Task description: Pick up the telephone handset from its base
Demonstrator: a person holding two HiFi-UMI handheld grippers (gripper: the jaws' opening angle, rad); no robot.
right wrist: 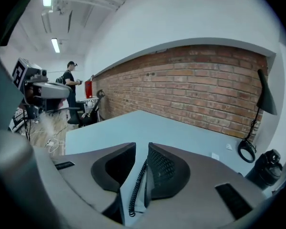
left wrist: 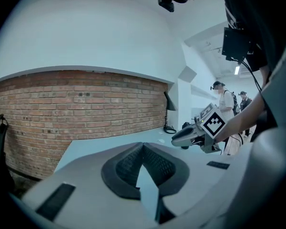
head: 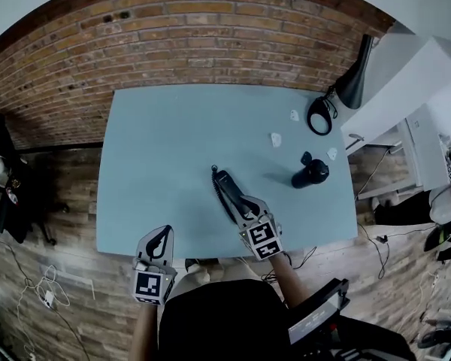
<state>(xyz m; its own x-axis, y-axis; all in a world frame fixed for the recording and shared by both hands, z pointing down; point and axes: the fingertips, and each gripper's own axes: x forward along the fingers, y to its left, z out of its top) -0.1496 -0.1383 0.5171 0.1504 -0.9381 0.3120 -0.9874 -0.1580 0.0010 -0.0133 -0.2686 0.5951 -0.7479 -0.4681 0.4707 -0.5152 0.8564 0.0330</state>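
Brick wall [head: 210, 36] backs a pale blue-grey worktop [head: 173, 141]. We see the black telephone handset [head: 224, 184], with its coiled cord [right wrist: 136, 189], lying near the front edge between the parted, unclenched jaws of the right gripper [head: 239, 201]; a dark rounded object [head: 310, 173] stands well apart. We find the left gripper [head: 164, 233] clenched on nothing at the worktop's front edge.

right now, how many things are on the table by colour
black: 3 (telephone, lamp, rounded black object)
white: 3 (small bit near the lamp base, small bit mid-table, small bit by the rounded object)
total: 6
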